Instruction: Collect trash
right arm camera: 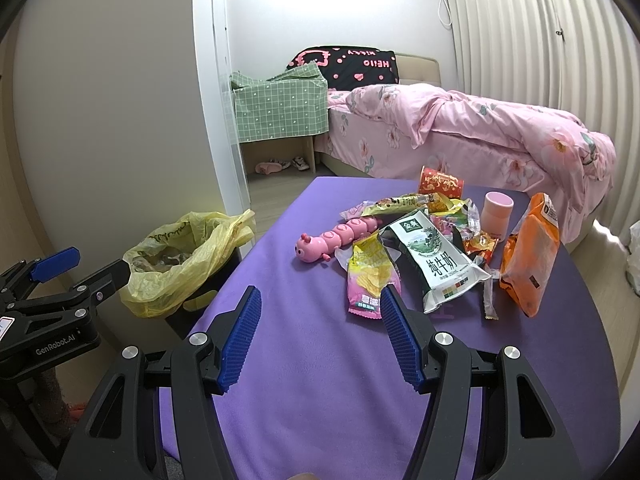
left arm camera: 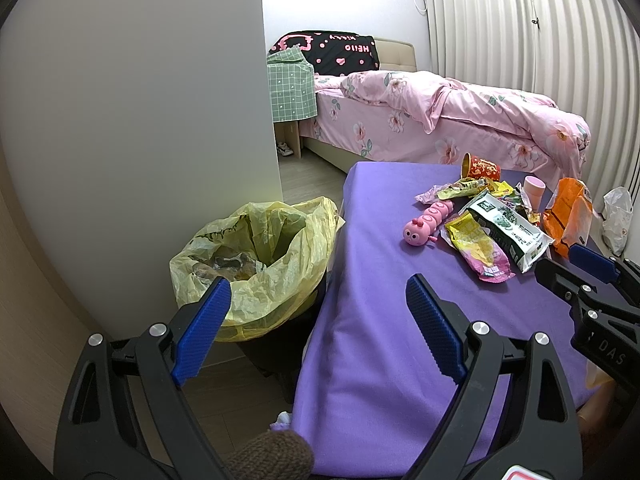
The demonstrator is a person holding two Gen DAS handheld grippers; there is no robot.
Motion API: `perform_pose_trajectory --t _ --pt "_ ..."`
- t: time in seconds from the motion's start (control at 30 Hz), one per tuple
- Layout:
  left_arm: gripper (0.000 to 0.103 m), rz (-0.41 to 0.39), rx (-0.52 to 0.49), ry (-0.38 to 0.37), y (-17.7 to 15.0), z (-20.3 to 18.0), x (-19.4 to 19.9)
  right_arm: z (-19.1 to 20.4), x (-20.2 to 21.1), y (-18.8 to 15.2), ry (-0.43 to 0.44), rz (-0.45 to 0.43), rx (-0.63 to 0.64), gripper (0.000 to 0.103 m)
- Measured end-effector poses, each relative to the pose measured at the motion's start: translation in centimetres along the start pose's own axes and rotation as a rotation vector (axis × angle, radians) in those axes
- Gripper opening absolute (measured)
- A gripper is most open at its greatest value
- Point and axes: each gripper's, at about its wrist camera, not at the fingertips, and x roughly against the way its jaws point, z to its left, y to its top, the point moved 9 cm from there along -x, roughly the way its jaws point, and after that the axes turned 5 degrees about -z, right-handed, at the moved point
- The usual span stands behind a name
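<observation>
Presently, item by item:

Right tongs [right arm camera: 320, 336]: spread wide, nothing between the blue pads, hovering over the bare near part of the purple counter [right arm camera: 320, 400].

Left tongs [left arm camera: 316, 328]: likewise wide open and empty, straddling the counter's left edge, one pad over the bin side, the other over the cloth.

Trash heap: loose wrappers clustered on the far right part of the counter. Nearest piece is the yellow-and-pink snack wrapper [right arm camera: 370, 276], lying flat, its long axis running roughly away from the right tongs, its pink near end just ahead of the right-hand pad. Just beside it on the right, partly overlapping, the black-and-white milk pouch [right arm camera: 436, 260]; further right, the orange bag [right arm camera: 530, 256]; behind, a red cup [right arm camera: 440, 184] and smaller wrappers.

Not trash, by appearance: pink caterpillar toy [right arm camera: 340, 238], touching the heap's left edge; small pink cup [right arm camera: 498, 210].

Bin with yellow liner [left arm camera: 260, 256]: on the floor just off the counter's left side, mouth open, directly ahead of the left tongs.

Judgement: right tongs are nearer the heap; left tongs are nearer the bin. The snack wrapper lies slightly right of the right tongs' centreline, so a short advance with a small rightward shift suits.
</observation>
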Motion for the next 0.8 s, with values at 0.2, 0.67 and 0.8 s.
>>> perform_pose_trajectory --t 0.2,0.67,0.8 --pt "0.085 0.003 0.002 0.001 -0.1 0.1 -0.01 -0.03 0.02 -0.01 0.001 0.0 -0.001 0.058" --pt "0.085 0.003 0.001 0.001 -0.11 0.11 -0.03 -0.05 0.02 -0.07 0.001 0.0 -0.003 0.058" --pt "0.085 0.004 -0.001 0.0 -0.14 0.15 -0.14 -0.12 -0.04 -0.07 -0.002 0.003 0.001 0.058"
